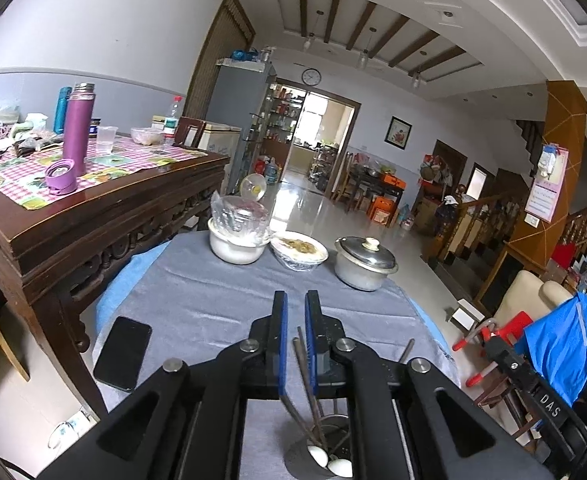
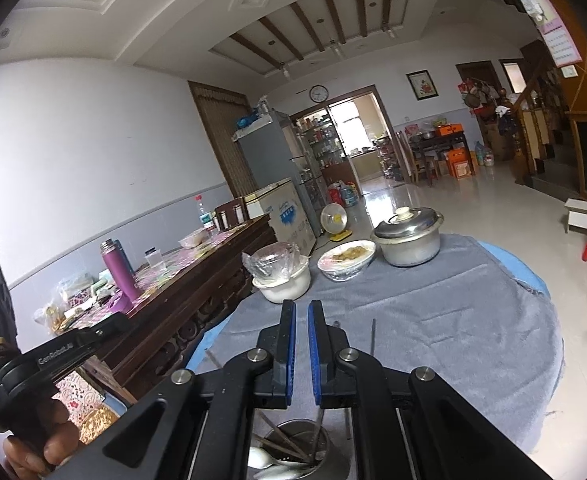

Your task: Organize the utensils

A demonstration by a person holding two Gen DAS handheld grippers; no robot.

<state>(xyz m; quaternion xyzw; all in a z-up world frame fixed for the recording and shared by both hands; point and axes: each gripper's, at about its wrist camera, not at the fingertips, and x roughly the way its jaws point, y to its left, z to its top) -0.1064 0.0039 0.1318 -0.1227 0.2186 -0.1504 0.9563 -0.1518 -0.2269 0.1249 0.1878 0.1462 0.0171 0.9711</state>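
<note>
A steel utensil cup stands near the front of the grey-clothed round table, holding chopsticks and white spoons. My left gripper hovers just above it, jaws a narrow gap apart with nothing between the pads; chopstick ends rise beside the right pad. In the right wrist view the same cup holds chopsticks and white spoons. My right gripper hangs above it, jaws slightly apart and empty. A thin metal utensil handle stands to its right.
A white pot with a plastic-wrapped bowl, a covered food bowl and a lidded steel pot stand at the table's far edge. A black phone lies at left. A wooden side table stands left.
</note>
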